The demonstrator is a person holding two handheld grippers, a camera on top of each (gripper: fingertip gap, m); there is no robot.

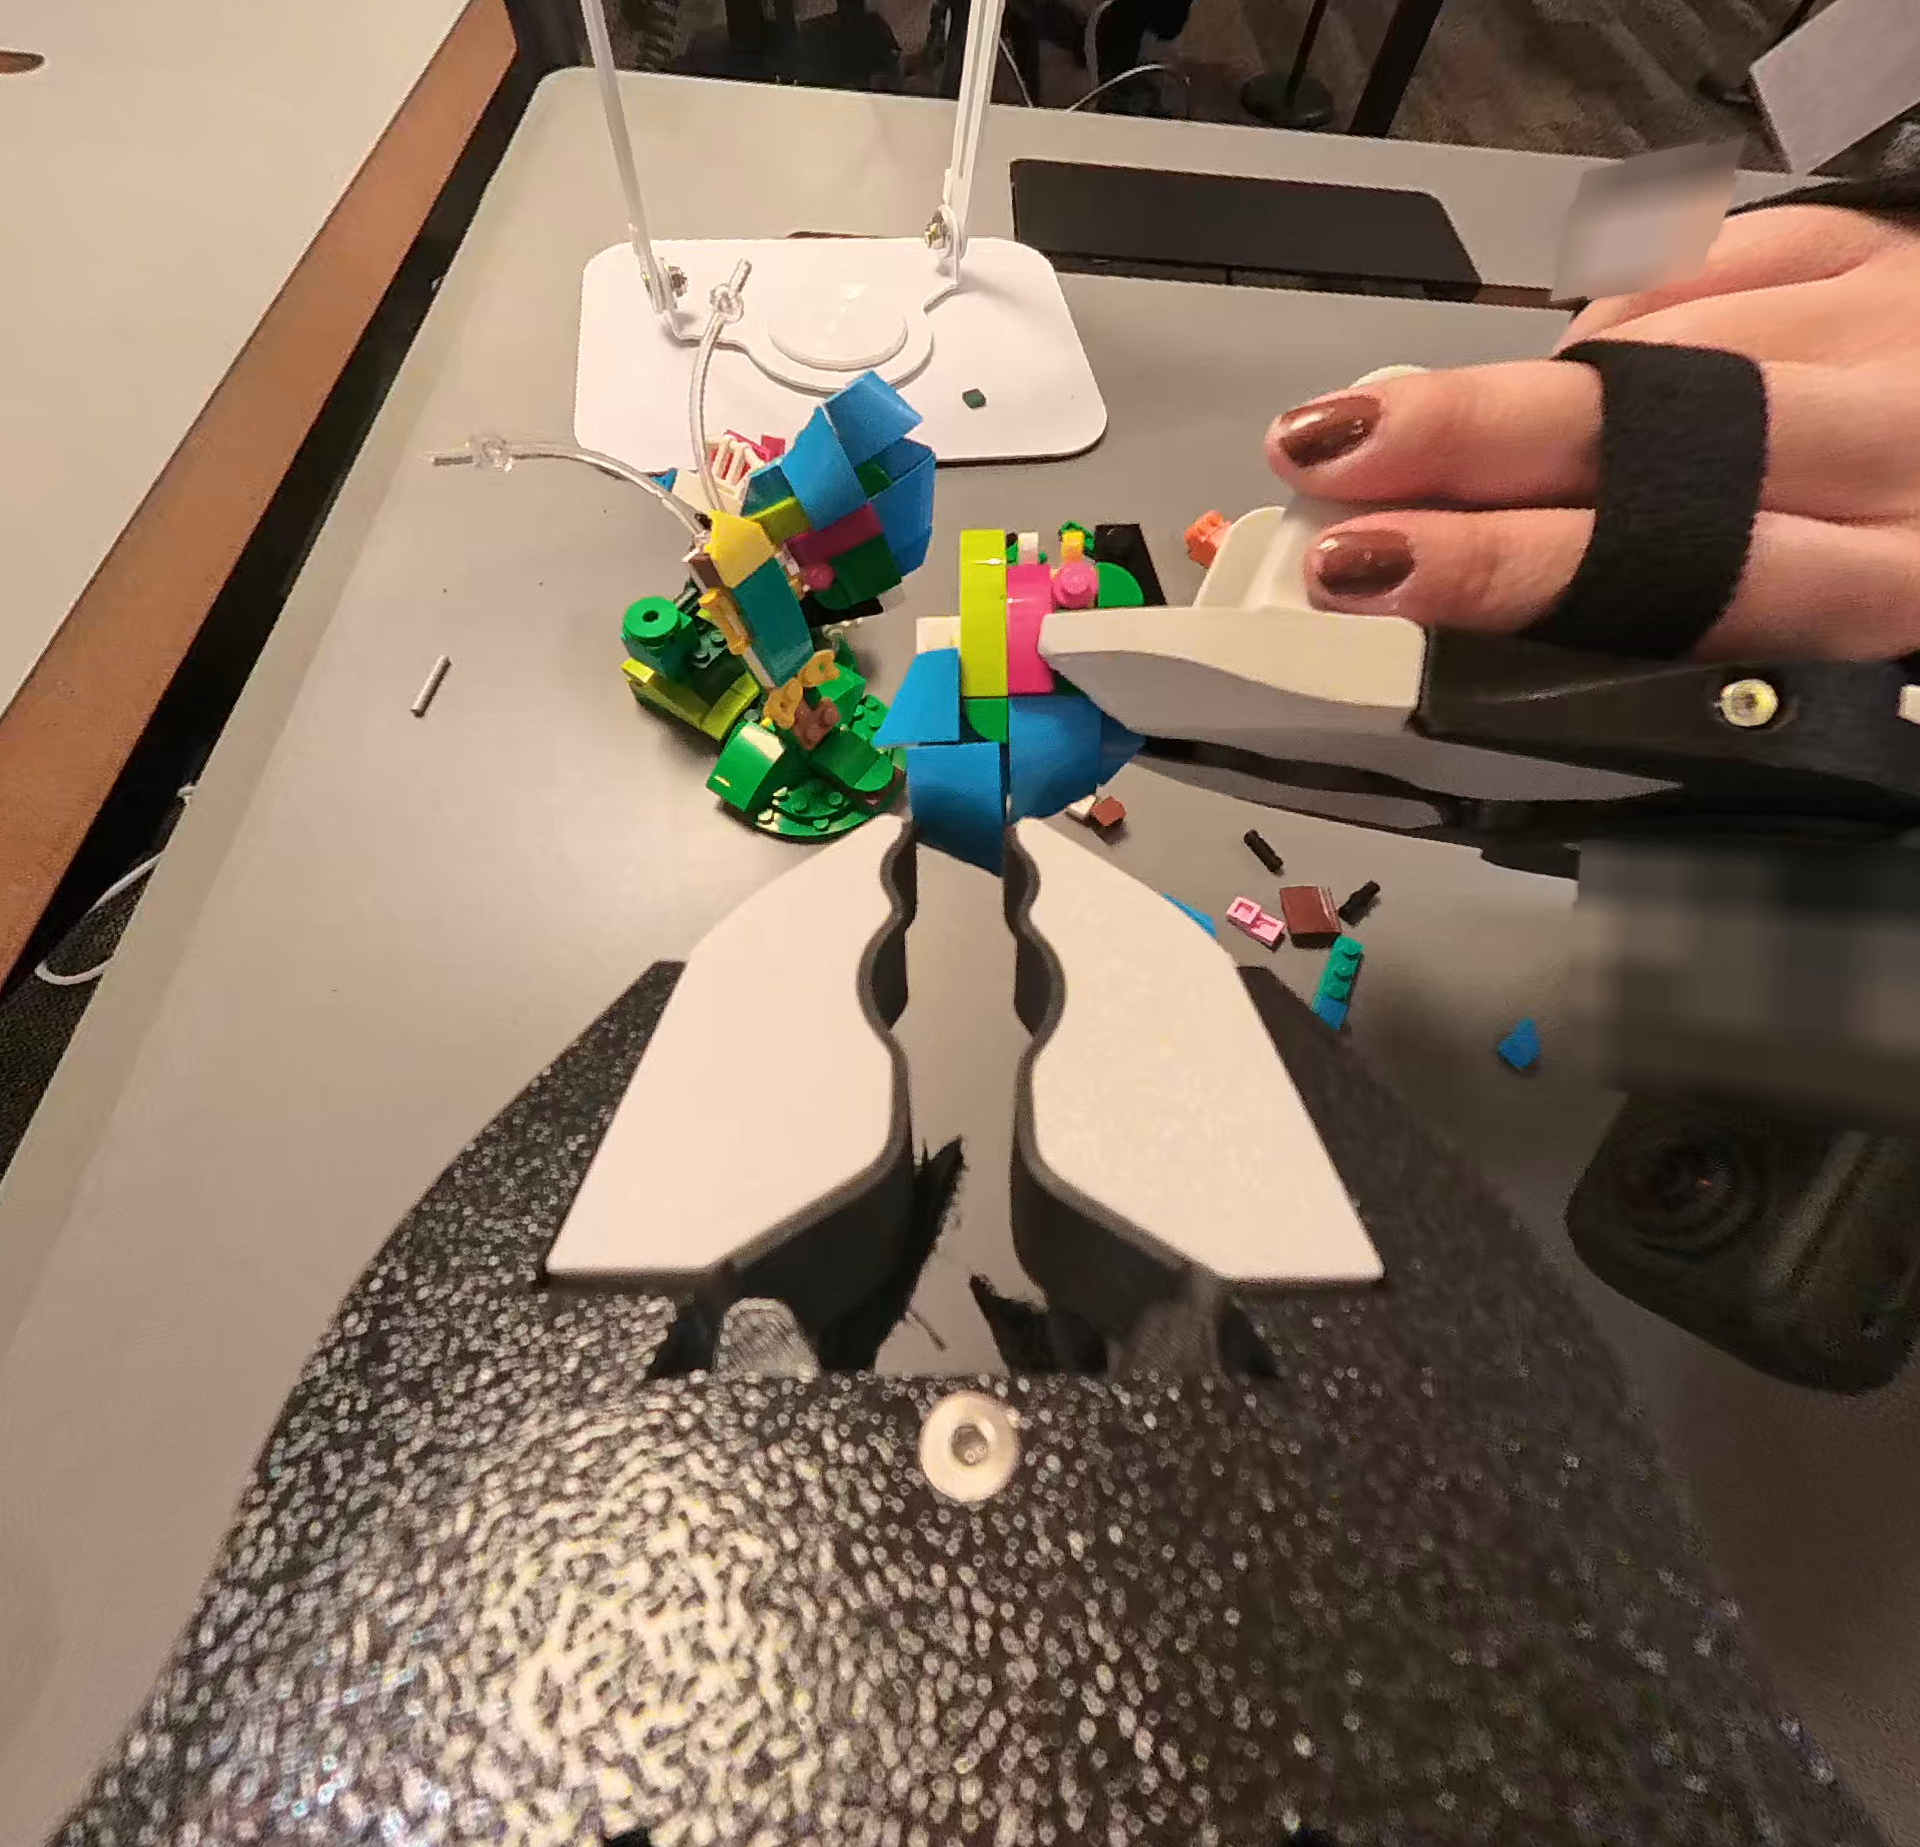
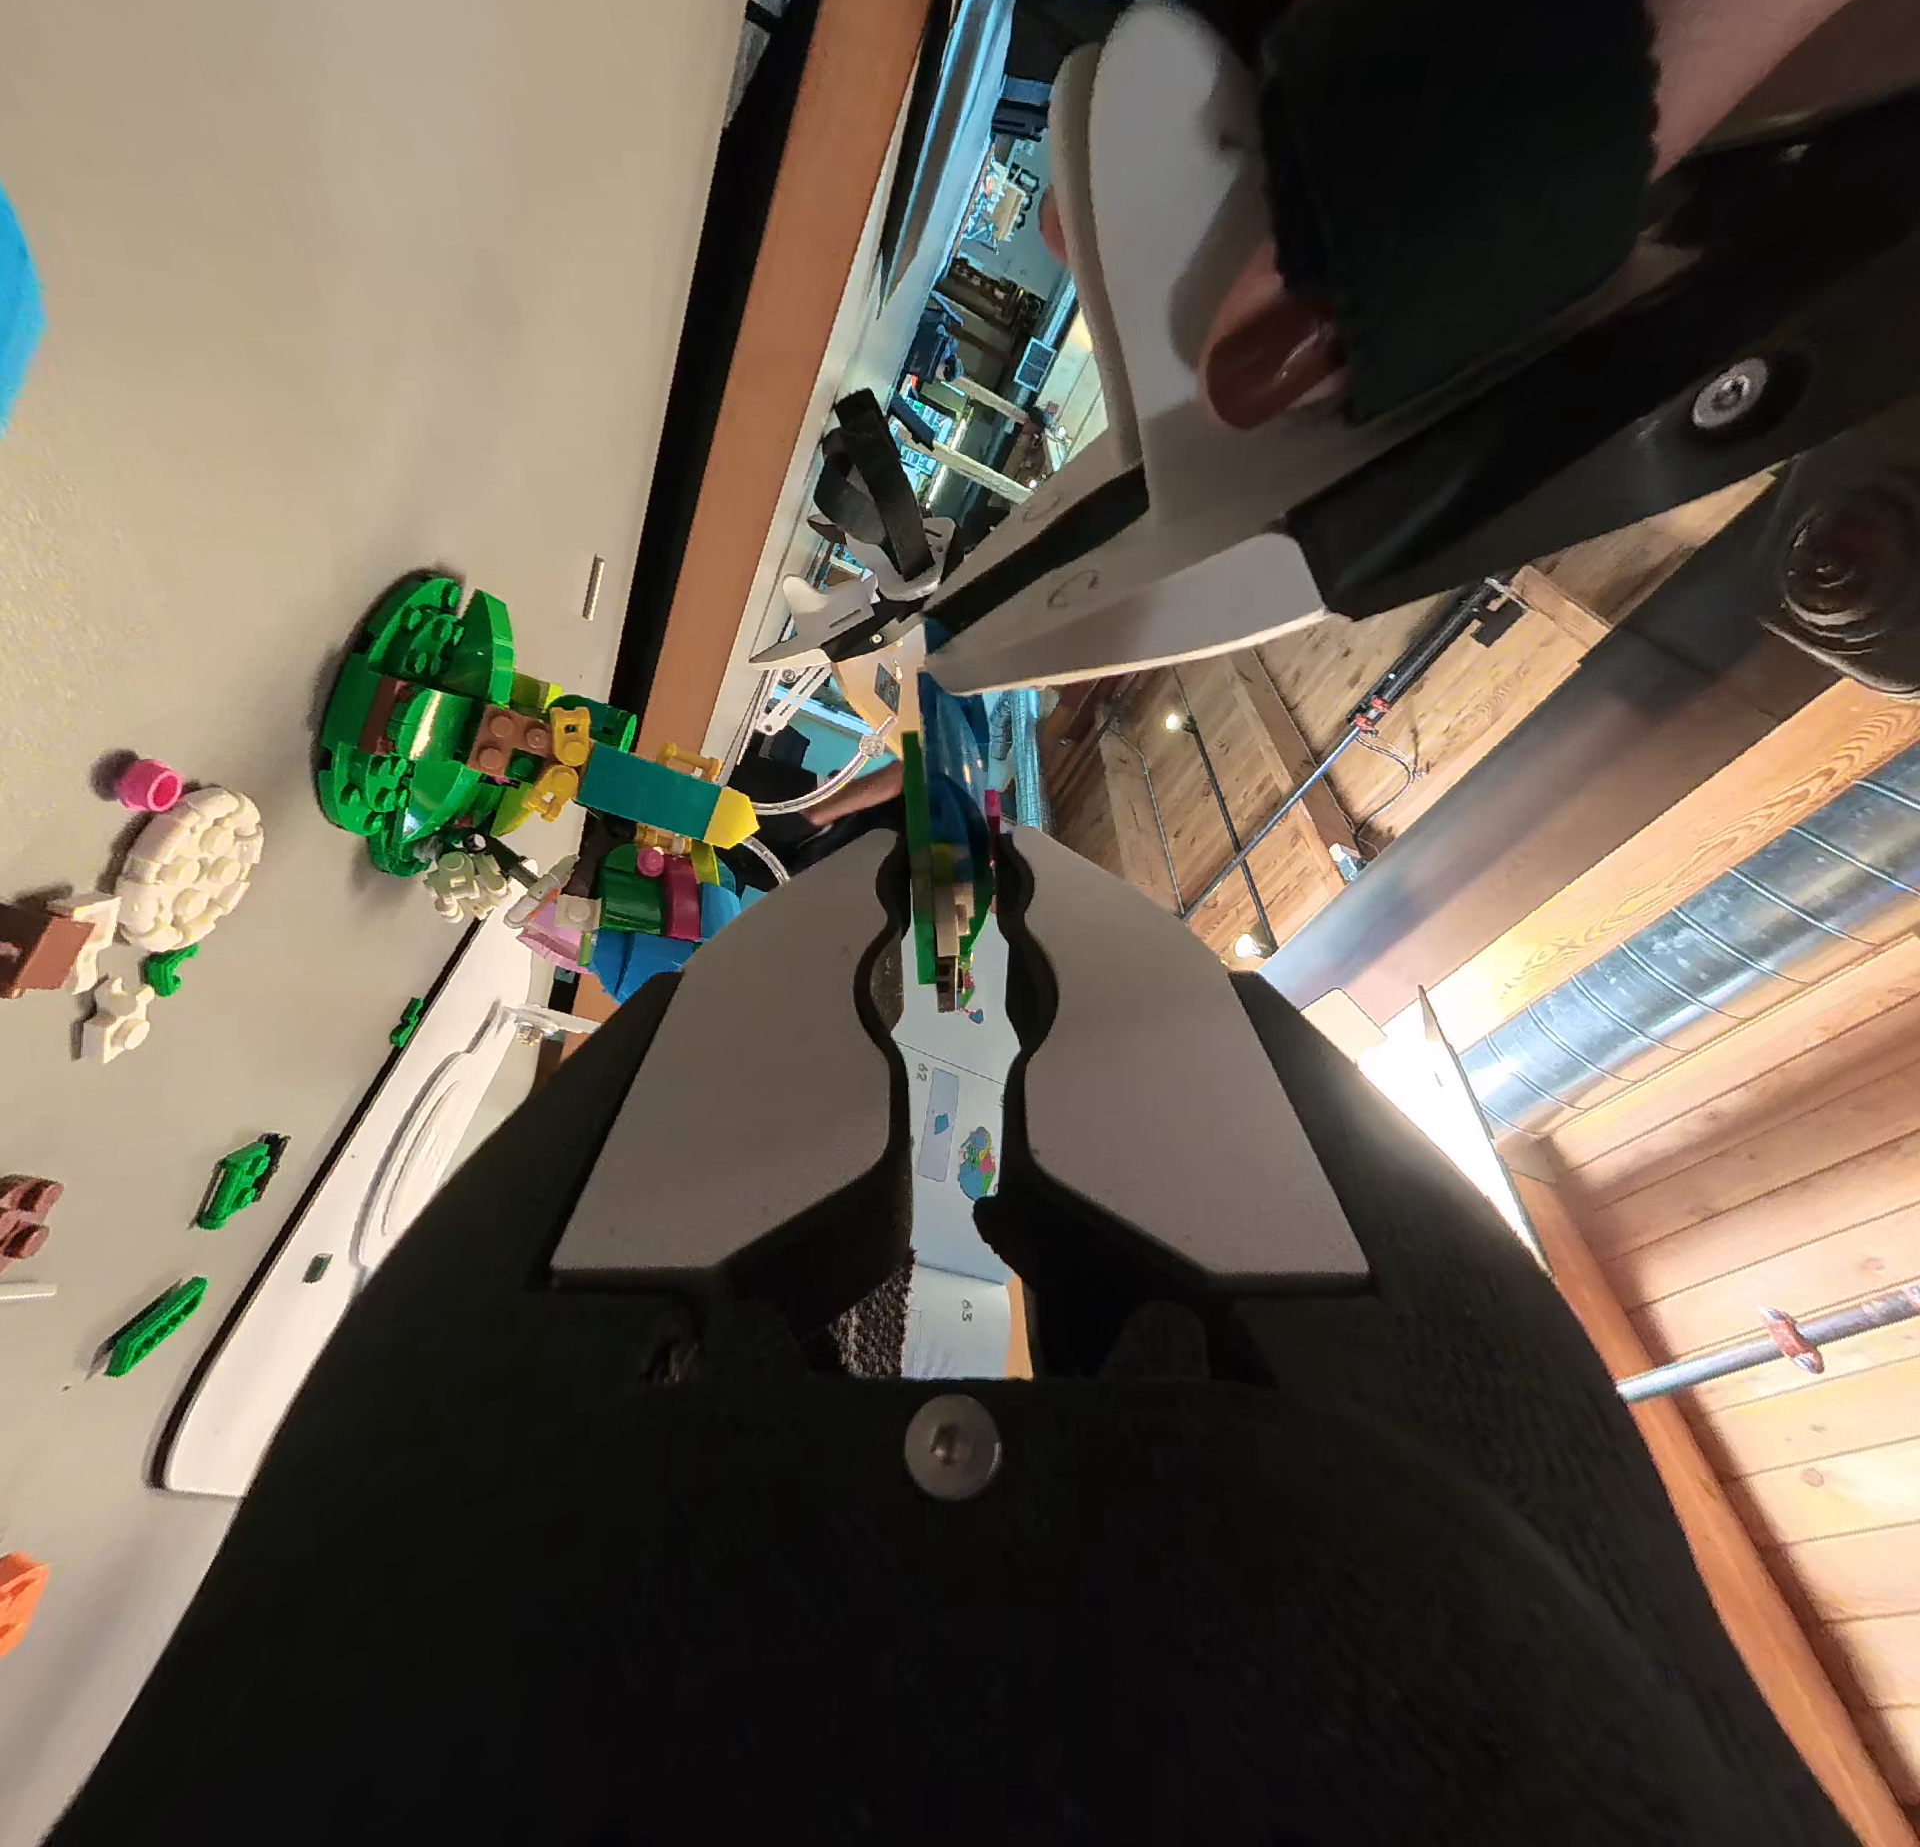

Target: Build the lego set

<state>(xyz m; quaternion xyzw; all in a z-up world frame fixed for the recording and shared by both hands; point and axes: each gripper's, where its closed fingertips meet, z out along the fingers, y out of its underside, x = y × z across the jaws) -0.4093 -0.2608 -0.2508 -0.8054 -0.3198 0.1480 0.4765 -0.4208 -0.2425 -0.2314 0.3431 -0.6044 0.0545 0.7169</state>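
Both claws — left (image 1: 961, 841), right (image 2: 951, 852) — pinch the blue lego piece (image 1: 987, 748).

Only readable-ish bit: printed step numbers, probably, on instruction booklet page (image 2: 951, 1122) seen between right gripper's fingers.
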